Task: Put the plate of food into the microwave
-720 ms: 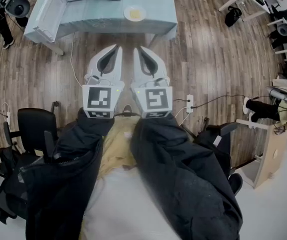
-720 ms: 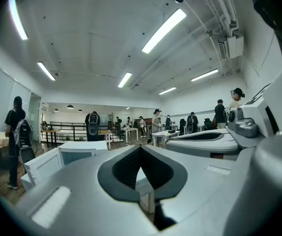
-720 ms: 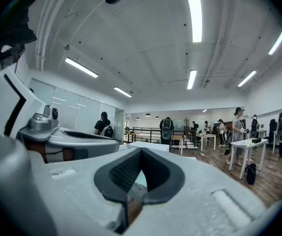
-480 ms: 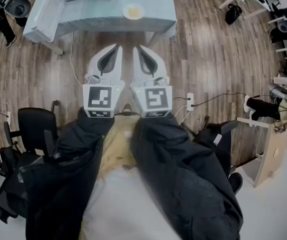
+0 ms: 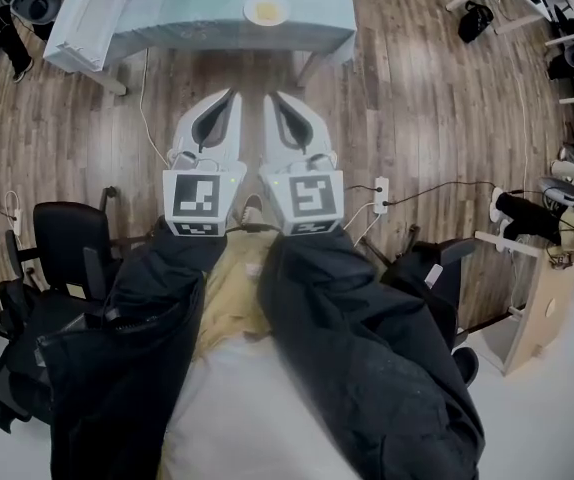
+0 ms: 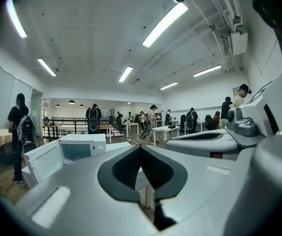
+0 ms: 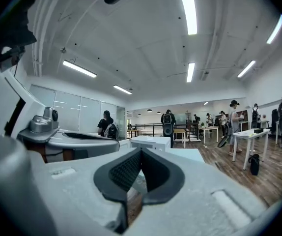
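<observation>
Left gripper point(image 5: 233, 98) and right gripper point(image 5: 272, 100) stay closed, empty. Plate point(image 5: 266, 10) on table point(image 5: 197, 33) slid up-frame, well apart; approach barely begun.

Head looks steeply down — gripper views face microwave point(image 6: 82, 147).

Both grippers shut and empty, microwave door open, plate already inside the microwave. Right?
Not quite. The plate is on the table beside the microwave, not inside it; the head view shows this. The left gripper and right gripper are shut and empty, and the door is open.
</observation>
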Demonstrator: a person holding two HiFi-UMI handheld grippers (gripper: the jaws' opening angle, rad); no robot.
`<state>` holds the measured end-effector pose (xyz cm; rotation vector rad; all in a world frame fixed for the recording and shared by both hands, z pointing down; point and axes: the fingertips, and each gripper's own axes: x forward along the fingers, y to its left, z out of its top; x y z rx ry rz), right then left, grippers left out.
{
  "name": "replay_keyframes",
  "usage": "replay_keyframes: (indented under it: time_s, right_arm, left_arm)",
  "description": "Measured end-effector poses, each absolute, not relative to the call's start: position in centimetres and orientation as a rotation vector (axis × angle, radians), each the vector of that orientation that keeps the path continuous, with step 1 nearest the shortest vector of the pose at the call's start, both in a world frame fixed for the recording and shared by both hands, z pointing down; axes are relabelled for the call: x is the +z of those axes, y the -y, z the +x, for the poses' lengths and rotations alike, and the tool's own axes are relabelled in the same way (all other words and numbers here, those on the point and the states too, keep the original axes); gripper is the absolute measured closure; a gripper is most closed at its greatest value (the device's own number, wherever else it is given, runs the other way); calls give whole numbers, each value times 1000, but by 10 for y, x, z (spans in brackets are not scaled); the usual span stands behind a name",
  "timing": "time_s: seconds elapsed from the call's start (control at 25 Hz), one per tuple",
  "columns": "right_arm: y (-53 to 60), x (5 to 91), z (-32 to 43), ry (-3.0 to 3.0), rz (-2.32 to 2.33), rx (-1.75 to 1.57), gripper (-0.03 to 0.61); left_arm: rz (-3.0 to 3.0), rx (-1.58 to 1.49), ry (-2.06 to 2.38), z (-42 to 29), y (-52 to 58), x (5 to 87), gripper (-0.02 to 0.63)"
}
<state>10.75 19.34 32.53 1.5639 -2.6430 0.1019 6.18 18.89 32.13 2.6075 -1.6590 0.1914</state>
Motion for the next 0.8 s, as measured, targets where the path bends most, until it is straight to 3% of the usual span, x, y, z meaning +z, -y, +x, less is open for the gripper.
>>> replay_keyframes:
  time_s: [0.8]
  right_arm:
    - [-117, 334, 90, 2634, 1524, 129, 581]
  left_arm:
    - [2621, 110, 1576, 50, -99, 324, 619]
